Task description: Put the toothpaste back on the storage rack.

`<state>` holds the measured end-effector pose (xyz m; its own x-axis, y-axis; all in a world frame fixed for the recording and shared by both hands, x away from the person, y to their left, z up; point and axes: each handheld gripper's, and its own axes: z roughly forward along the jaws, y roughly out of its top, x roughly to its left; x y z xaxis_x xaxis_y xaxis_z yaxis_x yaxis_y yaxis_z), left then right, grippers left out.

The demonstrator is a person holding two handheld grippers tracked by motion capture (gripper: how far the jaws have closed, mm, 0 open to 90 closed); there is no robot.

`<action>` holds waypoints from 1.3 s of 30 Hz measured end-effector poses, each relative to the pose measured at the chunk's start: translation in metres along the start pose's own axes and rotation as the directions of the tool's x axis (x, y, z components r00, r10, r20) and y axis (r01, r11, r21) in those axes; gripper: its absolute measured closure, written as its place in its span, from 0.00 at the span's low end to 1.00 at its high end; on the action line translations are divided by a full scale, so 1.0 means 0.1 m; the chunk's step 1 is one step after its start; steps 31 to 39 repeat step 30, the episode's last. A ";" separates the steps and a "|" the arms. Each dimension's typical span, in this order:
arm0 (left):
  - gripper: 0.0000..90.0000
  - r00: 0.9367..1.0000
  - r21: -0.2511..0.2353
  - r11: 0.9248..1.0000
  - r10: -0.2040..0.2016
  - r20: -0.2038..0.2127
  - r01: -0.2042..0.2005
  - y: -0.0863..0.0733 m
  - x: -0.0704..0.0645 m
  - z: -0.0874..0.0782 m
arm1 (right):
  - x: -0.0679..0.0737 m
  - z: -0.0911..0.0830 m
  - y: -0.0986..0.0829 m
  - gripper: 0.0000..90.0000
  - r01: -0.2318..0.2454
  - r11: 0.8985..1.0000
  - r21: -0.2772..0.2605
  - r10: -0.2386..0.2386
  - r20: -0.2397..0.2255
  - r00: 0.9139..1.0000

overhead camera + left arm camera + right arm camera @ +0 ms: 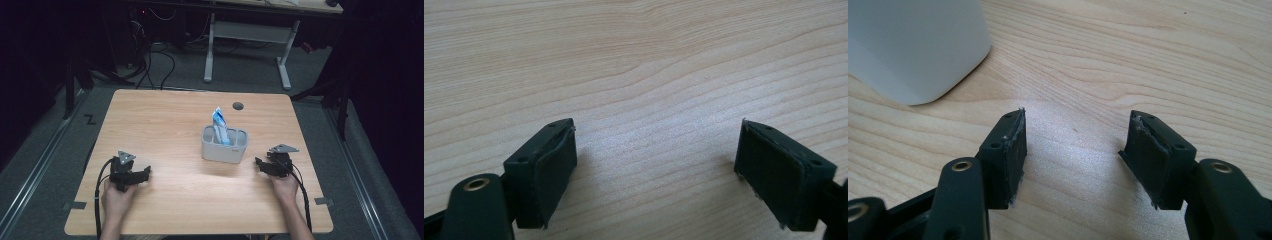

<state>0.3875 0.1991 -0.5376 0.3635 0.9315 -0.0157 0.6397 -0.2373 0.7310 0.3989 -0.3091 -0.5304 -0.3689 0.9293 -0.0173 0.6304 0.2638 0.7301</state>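
One blue packet stands upright, leaning slightly left, in the grey caddy.

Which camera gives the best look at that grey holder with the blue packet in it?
The high view: the whole grey holder shows there, blue packet standing in it. The right gripper view catches just a rounded corner of its wall. The left gripper view shows bare table.

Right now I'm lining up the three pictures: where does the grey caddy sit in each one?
High view: grey caddy right of the table's centre, a blue packet standing in it.
Left gripper view: not in it.
Right gripper view: its pale wall at top left.
Shared landmark: the wooden tabletop.
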 end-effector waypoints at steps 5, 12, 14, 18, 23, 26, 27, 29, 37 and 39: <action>0.19 1.000 0.000 1.000 0.000 0.000 0.000 0.00 0.00 0.00 | 0.00 0.00 0.00 0.44 0.005 1.000 0.004 -0.005 -0.008 1.000; 0.19 1.000 0.000 1.000 0.001 0.001 -0.001 0.00 0.00 0.00 | 0.01 0.00 0.00 0.43 0.006 1.000 0.005 -0.006 -0.008 1.000; 0.19 1.000 0.000 1.000 0.002 0.001 -0.002 0.00 0.00 0.00 | 0.01 0.00 0.00 0.42 0.004 1.000 0.006 -0.004 -0.005 1.000; 0.19 1.000 0.000 1.000 0.001 0.001 -0.001 0.00 0.00 0.00 | 0.01 0.00 -0.01 0.40 -0.004 1.000 0.007 0.004 0.003 1.000; 0.19 1.000 0.000 1.000 0.002 0.001 -0.002 0.00 0.00 0.00 | 0.02 -0.02 -0.02 0.39 -0.017 1.000 0.009 0.017 0.017 1.000; 0.19 1.000 0.000 1.000 0.001 0.001 -0.001 0.00 0.00 0.00 | 0.02 -0.02 -0.03 0.38 -0.020 1.000 0.008 0.019 0.021 1.000; 0.19 1.000 0.000 1.000 0.001 0.001 -0.001 0.00 0.00 0.00 | 0.02 -0.02 -0.03 0.38 -0.021 1.000 0.008 0.021 0.022 1.000; 0.19 1.000 0.000 1.000 0.001 0.001 -0.001 0.00 0.00 0.00 | 0.03 -0.02 -0.03 0.38 -0.023 1.000 0.009 0.022 0.023 0.999; 0.19 1.000 0.000 1.000 0.001 0.001 -0.001 0.00 0.00 0.00 | 0.03 -0.02 -0.03 0.38 -0.023 1.000 0.008 0.022 0.023 0.999; 0.19 1.000 0.000 1.000 0.001 0.001 -0.001 0.00 0.00 0.00 | 0.03 -0.02 -0.03 0.38 -0.023 1.000 0.008 0.022 0.023 0.999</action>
